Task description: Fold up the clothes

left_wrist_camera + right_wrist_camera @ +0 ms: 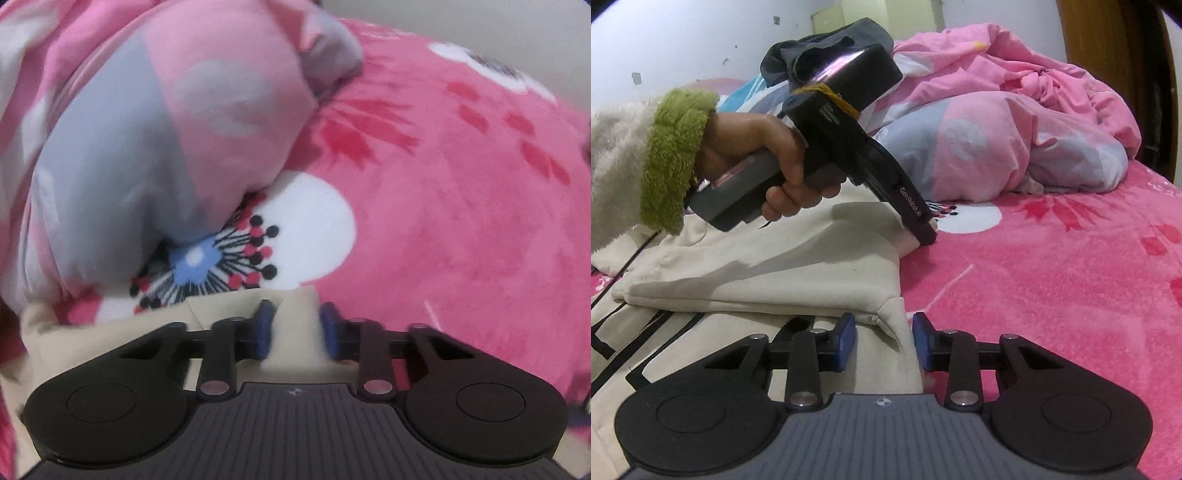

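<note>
Cream jacket (768, 266) lies on the bed (1052, 295), one layer already doubled over the zip-front body. Its right-hand edge runs along the pink floral blanket.

Left gripper (297, 330): blue pads stand apart, cream cloth lying between them at the far corner of the jacket; not pinched that I can see. View is blurred. From the right wrist view this gripper (925, 236) noses down onto that same corner, held by a hand (768, 155) in a green-cuffed sleeve.

Right gripper (884, 341): pads apart, the near corner of the folded edge sitting in the gap, not clamped.

Judgement: both corners of one edge are lined up for a grab or have just been let go; the scene fits either. To do either well: take both layers deep in the pads, keep the two ends level, keep the edge taut.

Containers: none in view. A rumpled pink-and-grey quilt (997, 147) and a dark garment (827, 40) are heaped behind.
</note>
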